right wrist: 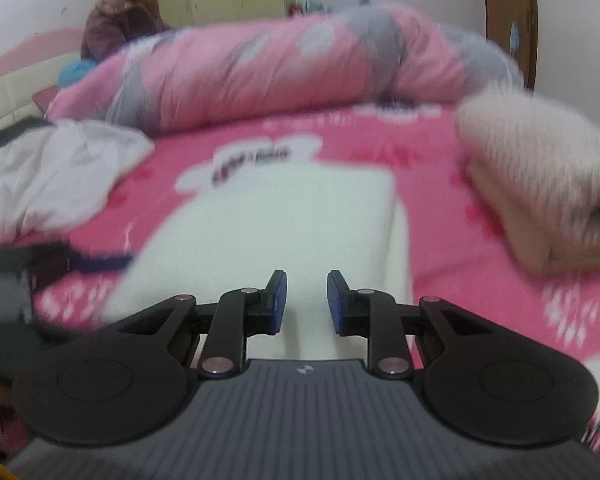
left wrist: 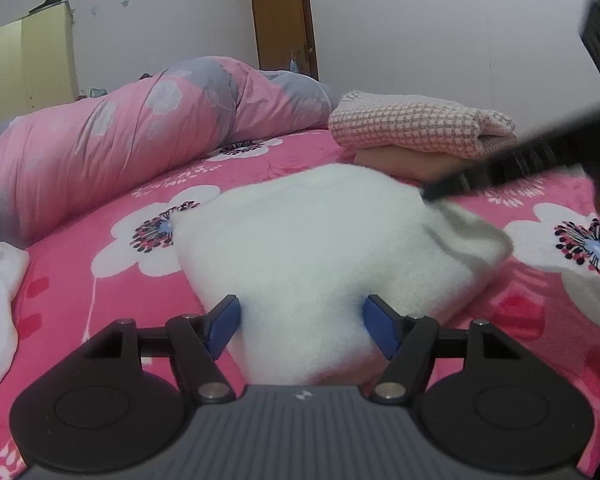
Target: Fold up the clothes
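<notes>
A folded white fleece garment (left wrist: 300, 240) is lying on the pink flowered bedsheet (left wrist: 100, 312), and the left gripper (left wrist: 302, 320) is standing at its near edge with its jaws spread wide, one blue pad (left wrist: 224, 324) on each side of the thick folded edge; whether those pads are pressing into the fabric cannot be told from the left wrist view. In the same view the right gripper (left wrist: 432, 194) is reaching in from the right as a dark blurred bar, its tip lying at the far right corner of the garment, where a greyish flap of the cloth is hanging. The right wrist view, smeared by motion, is showing that gripper's jaws standing narrowly apart with nothing between the pads, hovering over the white garment's near part. Just behind the garment a folded pink-and-white checked piece (left wrist: 416, 128) is resting on another folded item. A rolled pink and grey quilt (left wrist: 140, 128) is lying along the far side of the bed, and a crumpled white cloth (right wrist: 60, 168) is sitting to the left. A person in a dark jacket (right wrist: 120, 16) is sitting beyond the quilt.
</notes>
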